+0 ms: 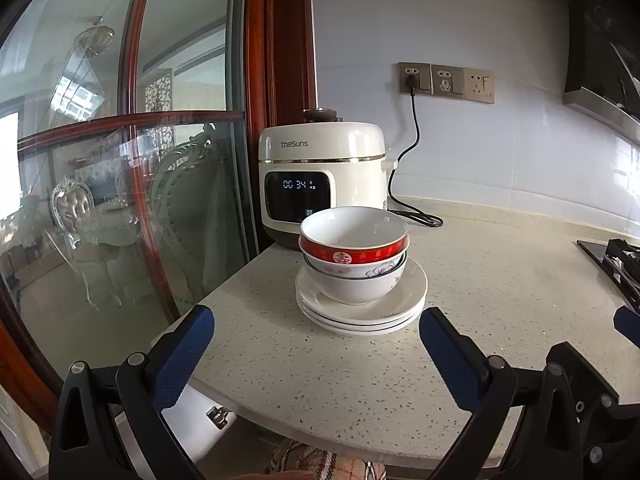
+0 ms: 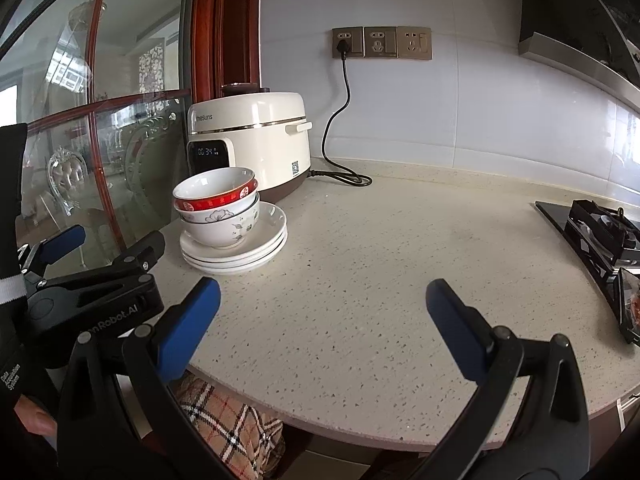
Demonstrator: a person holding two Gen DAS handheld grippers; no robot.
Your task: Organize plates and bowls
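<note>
Left wrist view: the left gripper hangs just off the counter's near edge with its blue fingers spread wide and nothing between them. Straight ahead, centred in the gap, stands the stack: a red-banded bowl nested in a floral bowl, which sits on the plates. The plates are near the fingertips but clear of them. Behind the stack is a rice cooker, plugged into a wall socket.

From the right wrist view, the right gripper is likewise spread and empty, aimed at bare counter. Here the stack lies well off to the left and farther away: red-banded bowl, floral bowl, plates. The left gripper shows at that side, between this camera and the stack. A stove occupies the far right.

So the left gripper is the nearer one and is already lined up; the stack's axis is vertical, and the top bowl's rim is the free edge to take. The stack looks tidy as it is, so the task may be nearly done, or just starting if the dishes are to go elsewhere; I cannot tell which. The top bowl sits slightly tilted in the lower one, so a sideways nudge could tip it.
</note>
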